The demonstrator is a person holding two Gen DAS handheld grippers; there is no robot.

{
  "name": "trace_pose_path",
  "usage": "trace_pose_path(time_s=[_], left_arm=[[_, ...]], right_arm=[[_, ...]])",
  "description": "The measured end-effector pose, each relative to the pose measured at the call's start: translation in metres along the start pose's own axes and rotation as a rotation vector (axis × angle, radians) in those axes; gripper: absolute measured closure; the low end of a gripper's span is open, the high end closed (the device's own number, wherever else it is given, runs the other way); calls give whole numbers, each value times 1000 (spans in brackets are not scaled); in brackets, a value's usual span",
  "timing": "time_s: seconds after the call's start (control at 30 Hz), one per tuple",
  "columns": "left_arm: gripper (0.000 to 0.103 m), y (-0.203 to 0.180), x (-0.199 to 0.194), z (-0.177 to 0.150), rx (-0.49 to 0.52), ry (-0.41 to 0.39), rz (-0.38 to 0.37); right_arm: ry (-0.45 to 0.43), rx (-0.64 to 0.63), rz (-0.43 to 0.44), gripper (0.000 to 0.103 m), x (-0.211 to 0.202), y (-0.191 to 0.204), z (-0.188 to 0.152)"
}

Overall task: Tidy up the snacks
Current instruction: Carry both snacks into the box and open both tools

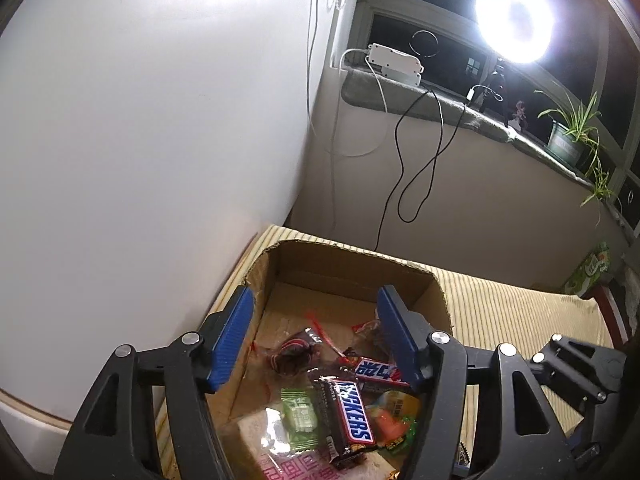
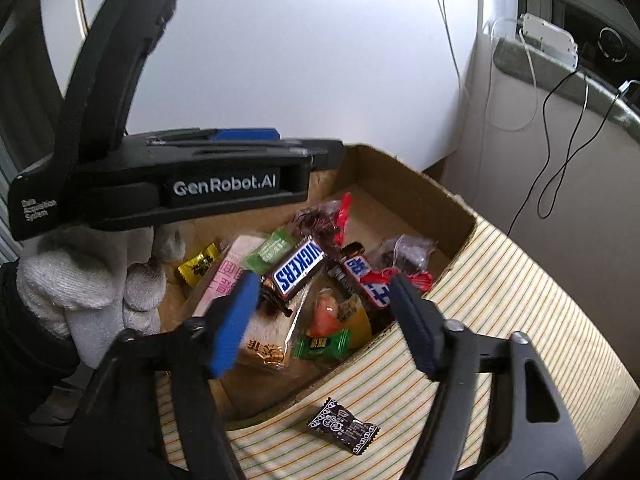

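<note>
An open cardboard box point(image 1: 352, 268) point(image 2: 460, 216) sits on a striped cloth and holds several wrapped snacks. A Snickers bar point(image 1: 352, 416) point(image 2: 298, 268) lies on top, beside a green candy point(image 1: 300, 418) point(image 2: 266, 254) and a red-and-blue bar point(image 1: 378, 372) point(image 2: 370, 280). My left gripper point(image 1: 316, 336) is open and empty above the box; it also shows in the right wrist view point(image 2: 248, 148), held by a white-gloved hand. My right gripper point(image 2: 324, 320) is open and empty over the box's near edge. A black wrapped candy point(image 2: 343, 429) lies on the cloth outside the box.
A white wall point(image 1: 140, 120) stands just left of the box. A windowsill point(image 1: 440, 104) holds a white power strip point(image 1: 396, 62), cables, a bright ring lamp point(image 1: 514, 20) and a potted plant point(image 1: 568, 136). The striped cloth point(image 2: 520, 300) stretches to the right.
</note>
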State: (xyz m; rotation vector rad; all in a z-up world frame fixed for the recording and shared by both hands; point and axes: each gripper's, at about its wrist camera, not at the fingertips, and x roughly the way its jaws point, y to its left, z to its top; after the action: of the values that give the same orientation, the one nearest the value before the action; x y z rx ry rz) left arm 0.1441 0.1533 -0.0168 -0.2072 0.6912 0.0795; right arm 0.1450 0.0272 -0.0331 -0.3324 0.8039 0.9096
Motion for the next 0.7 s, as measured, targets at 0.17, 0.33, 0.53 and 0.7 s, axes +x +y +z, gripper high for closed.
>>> trace_pose_path(time_s=[0.17, 0.33, 0.53, 0.7], left_arm=[[35, -2, -3, 2, 3, -9, 3], [35, -6, -9, 1, 13, -20, 2], [35, -13, -22, -1, 30, -43, 3], [35, -25, -38, -4, 58, -67, 4]], right_arm=[[-8, -1, -1, 23, -7, 0, -1], [-8, 0, -17, 23, -13, -1, -4], [-20, 2, -28, 23, -25, -1, -8], [-32, 2, -39, 23, -38, -2, -12]])
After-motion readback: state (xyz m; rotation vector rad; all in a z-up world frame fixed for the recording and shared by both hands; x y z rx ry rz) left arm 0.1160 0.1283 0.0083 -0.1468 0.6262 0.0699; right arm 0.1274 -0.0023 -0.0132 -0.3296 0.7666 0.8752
